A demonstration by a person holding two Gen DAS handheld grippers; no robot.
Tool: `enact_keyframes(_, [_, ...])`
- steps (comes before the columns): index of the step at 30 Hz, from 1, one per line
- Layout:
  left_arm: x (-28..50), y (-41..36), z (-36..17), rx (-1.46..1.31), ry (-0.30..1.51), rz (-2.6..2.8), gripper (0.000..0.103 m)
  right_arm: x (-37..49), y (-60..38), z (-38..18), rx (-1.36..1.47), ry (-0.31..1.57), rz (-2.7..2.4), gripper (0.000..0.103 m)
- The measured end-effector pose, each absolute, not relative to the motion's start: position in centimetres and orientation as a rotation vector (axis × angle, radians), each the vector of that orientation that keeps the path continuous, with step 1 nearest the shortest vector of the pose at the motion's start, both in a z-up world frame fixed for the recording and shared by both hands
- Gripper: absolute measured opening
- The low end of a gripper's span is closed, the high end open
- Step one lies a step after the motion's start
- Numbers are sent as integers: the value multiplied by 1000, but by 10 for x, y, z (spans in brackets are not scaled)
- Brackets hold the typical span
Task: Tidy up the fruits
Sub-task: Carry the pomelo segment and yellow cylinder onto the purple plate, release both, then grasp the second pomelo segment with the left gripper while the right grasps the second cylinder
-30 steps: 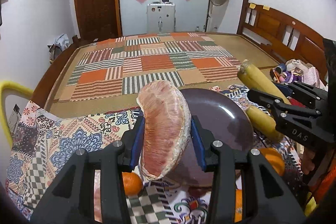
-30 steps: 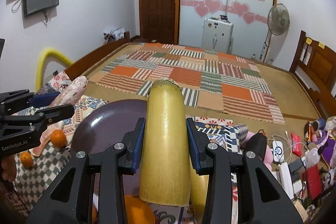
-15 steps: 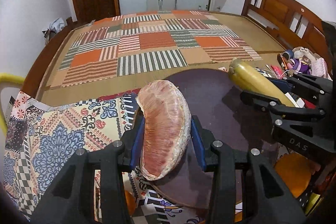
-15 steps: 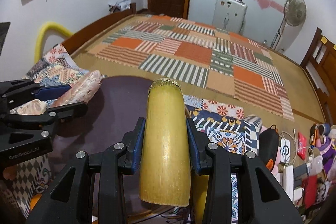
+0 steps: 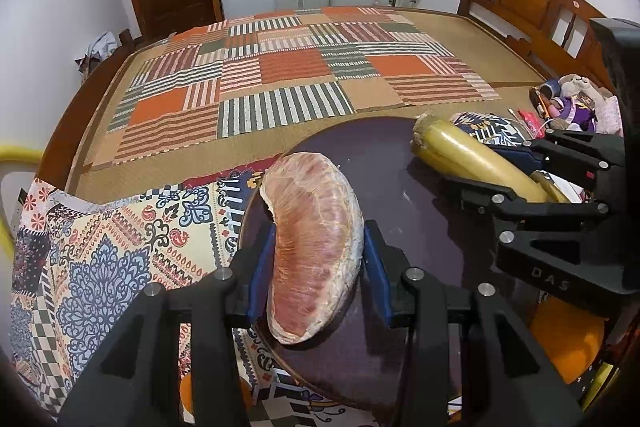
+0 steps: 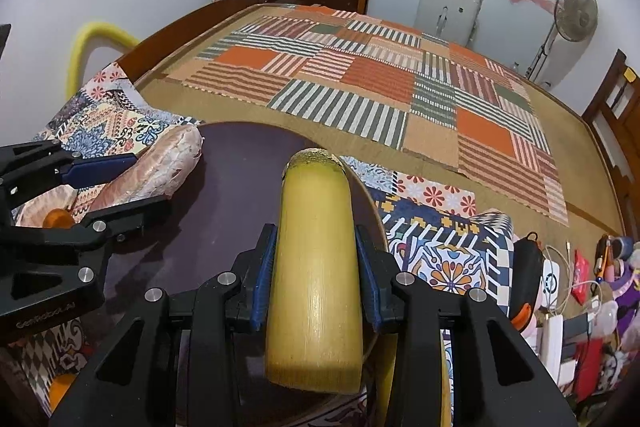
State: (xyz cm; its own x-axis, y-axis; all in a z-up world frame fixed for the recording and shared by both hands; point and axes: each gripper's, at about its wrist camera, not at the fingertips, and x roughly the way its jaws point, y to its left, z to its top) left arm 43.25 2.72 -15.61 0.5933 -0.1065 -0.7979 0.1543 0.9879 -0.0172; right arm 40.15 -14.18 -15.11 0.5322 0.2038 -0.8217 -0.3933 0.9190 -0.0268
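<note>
My left gripper (image 5: 316,259) is shut on a pink peeled pomelo segment (image 5: 316,251) and holds it over the left part of a dark purple plate (image 5: 400,187). My right gripper (image 6: 316,259) is shut on a yellow sugarcane piece (image 6: 316,267) and holds it over the plate's right side (image 6: 224,187). Each gripper shows in the other's view: the right one with the cane (image 5: 472,159), the left one with the pomelo segment (image 6: 152,171). Oranges (image 5: 568,335) lie beside the plate, and one more (image 6: 58,219) lies at its left.
The plate rests on a patterned cloth (image 5: 120,239) at the near end of a bed with a striped patchwork mat (image 5: 288,79). Toys, cables and clutter (image 6: 580,287) lie at the right. A wooden headboard (image 5: 532,11) stands on the right.
Both grippers have moved forward and down over the plate, each still holding its fruit. The plate now fills more of both views.
</note>
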Motion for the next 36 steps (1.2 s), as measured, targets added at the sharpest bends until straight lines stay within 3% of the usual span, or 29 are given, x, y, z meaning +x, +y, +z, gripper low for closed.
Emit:
enact_keyframes(10, [434, 26, -158, 37, 949, -179, 45, 403, -138, -153, -222, 961, 361, 35])
enact_keyframes(15, [431, 26, -153, 44, 932, -173, 48, 396, -141, -141, -195, 923, 356, 48])
enact_keyframes(28, [367, 65, -93, 43, 771, -124, 48, 345, -158, -93, -196, 757, 316, 48])
enact_keyframes(36, [325, 103, -75, 57, 728, -67, 56, 326, -175, -92, -161, 738, 287, 48])
